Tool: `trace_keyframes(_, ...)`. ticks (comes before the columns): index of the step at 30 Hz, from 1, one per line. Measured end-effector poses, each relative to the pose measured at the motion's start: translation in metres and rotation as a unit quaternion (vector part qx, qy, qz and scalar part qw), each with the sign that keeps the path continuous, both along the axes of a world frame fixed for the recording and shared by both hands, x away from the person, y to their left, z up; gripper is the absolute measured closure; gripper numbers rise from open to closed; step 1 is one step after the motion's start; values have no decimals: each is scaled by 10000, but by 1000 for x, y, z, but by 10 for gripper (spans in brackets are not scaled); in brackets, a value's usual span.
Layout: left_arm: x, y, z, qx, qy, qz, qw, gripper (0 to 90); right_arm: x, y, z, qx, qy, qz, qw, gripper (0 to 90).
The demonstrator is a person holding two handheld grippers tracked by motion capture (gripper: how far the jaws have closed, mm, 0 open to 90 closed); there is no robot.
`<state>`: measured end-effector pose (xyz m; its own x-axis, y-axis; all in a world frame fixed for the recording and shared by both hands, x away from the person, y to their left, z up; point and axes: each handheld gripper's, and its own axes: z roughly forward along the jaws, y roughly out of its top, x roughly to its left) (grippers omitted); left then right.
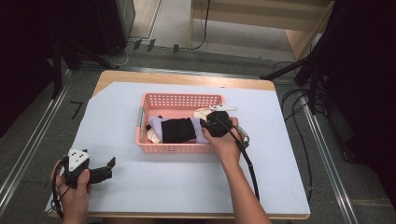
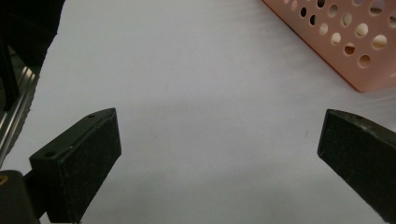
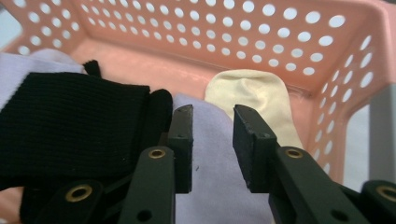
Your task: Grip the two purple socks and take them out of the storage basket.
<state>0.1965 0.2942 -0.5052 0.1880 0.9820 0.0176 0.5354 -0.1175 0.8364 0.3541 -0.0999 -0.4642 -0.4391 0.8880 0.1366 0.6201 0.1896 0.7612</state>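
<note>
Two grippers: the right gripper (image 3: 212,140) reached into the pink perforated plastic basket (image 1: 180,100); the left gripper (image 1: 100,171) rested on the white table cover (image 1: 163,182), well apart from the basket.
Right tool state: jaws narrowly parted around a fold of pale lilac cloth (image 3: 210,186), seemingly not yet pressed on it.
Left tool state: jaws spread wide, holding nothing.
Contents: black ribbed knit piece (image 3: 70,126) lay over the lilac cloth; a cream sock-like piece (image 3: 254,95) sat near the far corner.
Handling, judged: light, soft, limp fabric; best pinched at a raised fold or edge, and likely to drag its neighbours.
Views: the right gripper view showed jaw gap and knit texture; the high view showed both hands and the whole basket.
</note>
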Motion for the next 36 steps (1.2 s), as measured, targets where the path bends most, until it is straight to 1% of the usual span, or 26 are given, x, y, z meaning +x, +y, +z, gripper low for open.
trace_keyframes(1,0,0,0,-5,-8,4,10000,4,3,2,0,-93,115,-26,9999,693)
trace_keyframes(4,0,0,0,0,-2,0,10000,4,9,6,1,-135,431,-95,9989,680)
trace_keyframes(5,0,0,0,-5,5,1,10000,4,11,7,1,-196,511,-119,9984,673)
trace_keyframes(7,0,0,0,23,16,-5,10000,4,13,9,1,-283,629,-126,9975,648)
trace_keyframes(9,0,0,0,21,17,-10,10000,4,16,10,2,-288,727,-125,9969,617)
trace_keyframes(11,0,0,0,23,17,-18,10000,4,18,11,3,-380,802,-137,9960,595)
trace_keyframes(12,0,0,0,23,17,-18,10000,7,18,11,3,-380,802,-137,9960,595)
trace_keyframes(13,0,-1,0,38,-5,52,10000,29,22,13,3,-582,884,-104,9943,580)
trace_keyframes(15,0,-1,0,40,-14,69,10000,51,26,16,2,-833,1006,-45,9914,570)
trace_keyframes(16,0,-1,0,42,-13,75,10000,51,27,19,2,-941,1109,-68,9893,567)
trace_keyframes(17,0,-1,0,40,-8,73,10000,51,29,20,2,-1049,1164,-40,9876,566)
trace_keyframes(19,0,-1,0,42,-8,74,10000,51,33,23,1,-1181,1335,11,9840,562)
trace_keyframes(20,0,-1,0,43,-8,75,10000,51,36,25,1,-1243,1437,-16,9818,561)
trace_keyframes(21,0,-1,0,44,-8,75,10000,51,38,25,1,-1295,1465,12,9807,560)
trace_keyframes(22,0,-1,0,44,-5,78,10000,51,39,26,1,-1350,1505,-30,9793,559)
trace_keyframes(24,0,-1,0,46,-5,73,10000,51,41,28,1,-1481,1497,-55,9776,547)
trace_keyframes(26,0,-1,0,43,-6,73,10000,51,43,30,1,-1641,1525,-24,9746,532)
trace_keyframes(28,0,-1,0,38,-8,76,10000,51,45,32,-1,-1809,1608,-16,9703,537)
trace_keyframes(30,0,-1,0,29,-13,78,10000,51,46,34,-3,-1929,1670,1,9669,540)
trace_keyframes(31,0,-1,0,35,-9,74,10000,51,47,34,-4,-1947,1765,59,9648,555)
trace_keyframes(33,0,-1,0,13,-8,81,10000,51,49,34,-7,-1869,2023,243,9610,646)
trace_keyframes(34,0,-1,0,9,-6,79,10000,51,50,33,-8,-1822,2094,310,9602,687)
trace_keyframes(35,0,-1,0,2,-11,72,10000,51,49,33,-8,-1793,2107,332,9604,739)
trace_keyframes(36,0,0,0,-9,-9,67,10000,51,48,32,-7,-1690,2072,364,9629,797)
